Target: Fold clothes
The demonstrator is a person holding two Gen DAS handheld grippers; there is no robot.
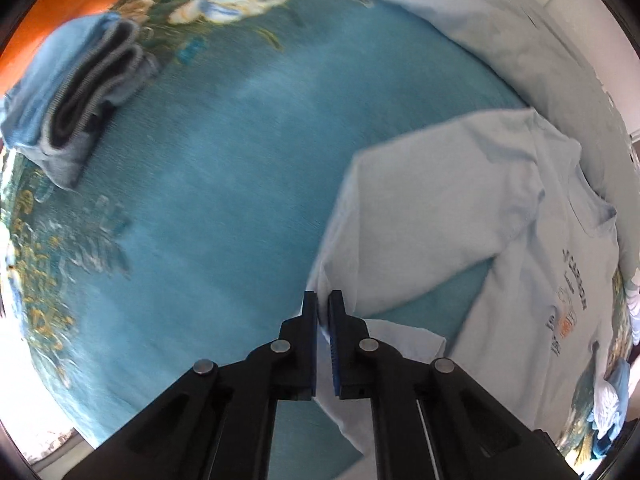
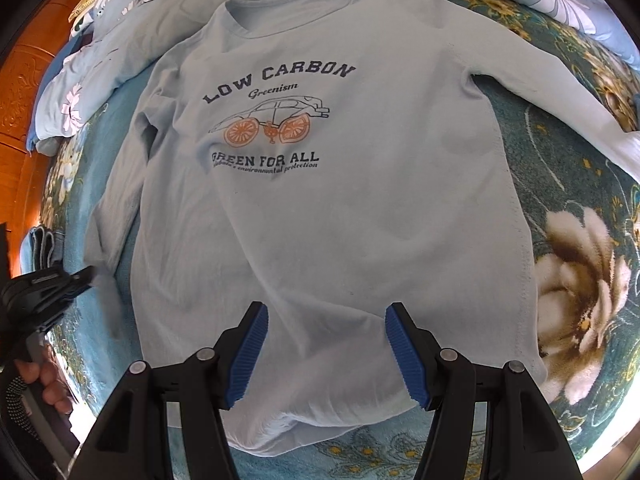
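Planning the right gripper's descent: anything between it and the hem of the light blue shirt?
Nothing visible. The right gripper hangs open directly over the shirt's lower body, bare fabric beneath. The left gripper is off at the sleeve cuff, shut on it, clear of that path.

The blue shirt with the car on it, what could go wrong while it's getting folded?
1. The left gripper pinches only the thin cuff of the sleeve, so it may slip out.
2. The right gripper hangs open above the shirt, pinning nothing, so pulling the sleeve could drag and wrinkle it.
3. The other sleeve lies spread wide; forgotten, the fold ends lopsided.
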